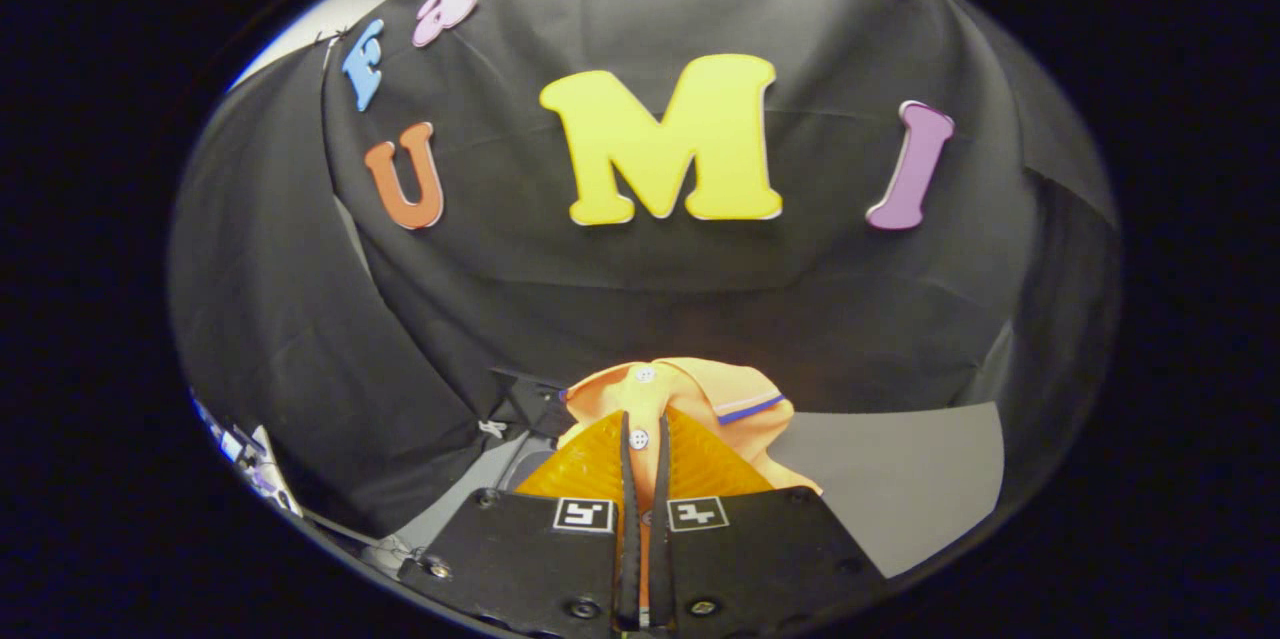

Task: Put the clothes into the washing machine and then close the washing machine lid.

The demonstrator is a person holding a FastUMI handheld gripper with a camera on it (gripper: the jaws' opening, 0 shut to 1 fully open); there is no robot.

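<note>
Here your gripper [640, 439], low in the frame's centre, has its jaws pinching the shirt [690, 394] at its buttoned placket, likely so it lifts bunched together.

1 fisheye view rides on the tongs [640, 429], facing forward along both fingers toward the far booth wall [700, 299], close over the tabletop [900, 479].

Most of the orange shirt [690, 394] is being hidden behind the gripper [640, 439], whose fingers are being pressed together on its buttoned placket. The dark object [530, 399] just left of the shirt is being covered too much to be identified. The grey surface [900, 479] is being cut off at the edge.
</note>
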